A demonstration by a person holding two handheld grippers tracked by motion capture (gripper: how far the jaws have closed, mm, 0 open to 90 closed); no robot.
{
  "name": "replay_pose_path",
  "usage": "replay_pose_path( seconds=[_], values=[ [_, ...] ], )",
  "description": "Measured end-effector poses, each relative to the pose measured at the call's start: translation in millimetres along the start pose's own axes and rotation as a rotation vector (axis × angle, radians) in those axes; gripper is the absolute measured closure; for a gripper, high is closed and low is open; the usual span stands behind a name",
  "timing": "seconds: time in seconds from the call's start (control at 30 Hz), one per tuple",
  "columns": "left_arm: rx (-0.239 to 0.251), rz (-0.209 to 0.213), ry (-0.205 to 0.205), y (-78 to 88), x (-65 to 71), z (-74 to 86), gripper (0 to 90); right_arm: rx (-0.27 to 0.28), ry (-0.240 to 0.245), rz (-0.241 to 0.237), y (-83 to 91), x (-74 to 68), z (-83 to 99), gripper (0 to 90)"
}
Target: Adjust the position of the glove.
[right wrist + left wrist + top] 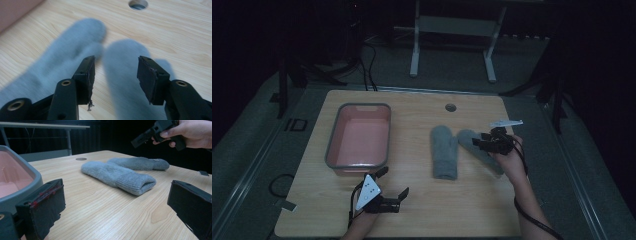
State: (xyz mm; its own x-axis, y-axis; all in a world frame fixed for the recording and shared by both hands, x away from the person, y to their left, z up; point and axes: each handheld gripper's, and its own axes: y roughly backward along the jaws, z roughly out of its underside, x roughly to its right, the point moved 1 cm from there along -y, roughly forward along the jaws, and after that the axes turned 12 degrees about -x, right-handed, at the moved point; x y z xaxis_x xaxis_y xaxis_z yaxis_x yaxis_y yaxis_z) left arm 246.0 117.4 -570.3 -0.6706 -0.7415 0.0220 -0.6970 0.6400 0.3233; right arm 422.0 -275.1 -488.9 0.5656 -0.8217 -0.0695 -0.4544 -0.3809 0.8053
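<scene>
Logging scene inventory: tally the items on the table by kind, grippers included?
Grey mittens: 2
Pink tub with grey rim: 1
Grippers: 2, left gripper, right gripper, both open
Total: 5

A: What lies on the wooden table [422, 200]?
B: A grey tub [332, 145] with a pink inside stands at the left. Two grey mittens [445, 152] lie side by side at the right.
A: And behind them?
B: A round hole [450, 107] in the table.
</scene>
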Motion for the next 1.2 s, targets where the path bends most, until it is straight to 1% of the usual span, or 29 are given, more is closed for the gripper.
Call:
replay_pose_path(
  seconds=[0.07, 0.17, 0.23, 0.27, 0.3, 0.33, 0.4, 0.43, 0.47, 0.5, 0.53, 0.6, 0.63, 0.67, 0.7, 0.73, 0.77, 0.8, 0.83, 0.87, 0.9, 0.97, 1.0, 1.1, 1.2],
  values=[
    [0.001, 0.0, 0.001, 0.0, 0.0, 0.0, 1.6, -0.005, 0.029, -0.01, 0.9, 8.4, 5.1, 47.3],
    [0.001, 0.001, 0.005, -0.1, -0.3, 0.0, 1.6, -0.034, 0.053, 0.008, -1.4, 18.7, 12.5, 47.0],
    [0.001, 0.001, 0.005, -0.1, -0.3, 0.0, 1.6, -0.052, 0.057, 0.009, -4.8, 24.1, 17.3, 45.0],
    [0.001, 0.001, 0.005, -0.1, -0.3, 0.0, 1.6, -0.052, 0.057, 0.009, -4.8, 24.1, 17.3, 45.0],
    [0.001, 0.001, 0.006, -0.1, -0.4, 0.0, 1.6, -0.077, 0.059, 0.019, -11.4, 29.3, 22.9, 41.8],
    [0.001, 0.001, 0.006, -0.1, -0.4, 0.0, 1.6, -0.077, 0.059, 0.019, -11.4, 29.3, 22.9, 41.8],
    [0.001, 0.002, 0.006, 0.0, -0.5, 0.0, 1.6, -0.117, 0.065, 0.023, -19.6, 30.8, 26.9, 41.1],
    [0.001, 0.002, 0.006, 0.0, -0.5, 0.0, 1.6, -0.117, 0.065, 0.023, -19.6, 30.8, 26.9, 41.1],
    [0.001, 0.002, 0.006, 0.0, -0.6, 0.0, 1.6, -0.131, 0.071, 0.021, -22.8, 30.8, 28.1, 40.9],
    [0.001, 0.002, 0.007, 0.0, -0.6, 0.0, 1.6, -0.157, 0.08, 0.033, -29.1, 31.0, 30.5, 41.2],
    [0.001, 0.002, 0.007, 0.0, -0.6, 0.0, 1.6, -0.157, 0.08, 0.033, -29.1, 31.0, 30.5, 41.2],
    [0.001, 0.003, 0.006, 0.1, -0.6, 0.0, 1.6, -0.175, 0.093, 0.059, -34.0, 30.6, 32.2, 42.9],
    [0.001, 0.003, 0.006, 0.1, -0.6, 0.0, 1.6, -0.175, 0.093, 0.059, -34.0, 30.6, 32.2, 42.9],
    [0.001, 0.003, 0.007, 0.1, -0.6, 0.0, 1.6, -0.192, 0.118, 0.103, -39.7, 27.2, 34.3, 48.0],
    [0.001, 0.003, 0.006, 0.1, -0.6, 0.0, 1.6, -0.192, 0.118, 0.103, -39.7, 27.2, 34.3, 48.0],
    [0.002, 0.003, 0.006, 0.1, -0.5, 0.0, 1.6, -0.193, 0.126, 0.125, -41.9, 24.1, 35.4, 51.9],
    [0.001, 0.002, 0.006, 0.1, -0.5, 0.0, 1.6, -0.193, 0.126, 0.125, -41.9, 24.1, 35.4, 51.9],
    [0.002, 0.003, 0.006, 0.1, -0.4, 0.0, 1.6, -0.188, 0.095, 0.153, -41.3, 23.1, 34.9, 61.6],
    [0.002, 0.003, 0.006, 0.1, -0.3, 0.1, 1.6, -0.181, 0.08, 0.162, -41.3, 22.6, 35.1, 65.0],
    [0.002, 0.002, 0.005, 0.1, -0.4, 0.1, 1.6, -0.181, 0.08, 0.162, -41.3, 22.6, 35.1, 65.0],
    [0.002, 0.002, 0.005, 0.1, -0.4, 0.1, 1.6, -0.175, 0.067, 0.172, -41.2, 22.4, 35.5, 69.6],
    [0.002, 0.002, 0.006, 0.1, -0.4, 0.1, 1.6, -0.159, 0.008, 0.203, -39.4, 20.6, 35.6, 77.6],
    [0.002, 0.003, 0.006, 0.1, -0.5, 0.1, 1.6, -0.159, 0.008, 0.203, -39.4, 20.6, 35.6, 77.6],
    [0.001, 0.003, 0.006, 0.1, -0.6, 0.0, 1.6, -0.131, -0.07, 0.204, -32.8, 18.5, 34.2, 79.5],
    [0.001, 0.003, 0.006, 0.1, -0.5, 0.0, 1.6, -0.103, -0.126, 0.201, -25.3, 15.3, 32.2, 79.6]
  ],
)
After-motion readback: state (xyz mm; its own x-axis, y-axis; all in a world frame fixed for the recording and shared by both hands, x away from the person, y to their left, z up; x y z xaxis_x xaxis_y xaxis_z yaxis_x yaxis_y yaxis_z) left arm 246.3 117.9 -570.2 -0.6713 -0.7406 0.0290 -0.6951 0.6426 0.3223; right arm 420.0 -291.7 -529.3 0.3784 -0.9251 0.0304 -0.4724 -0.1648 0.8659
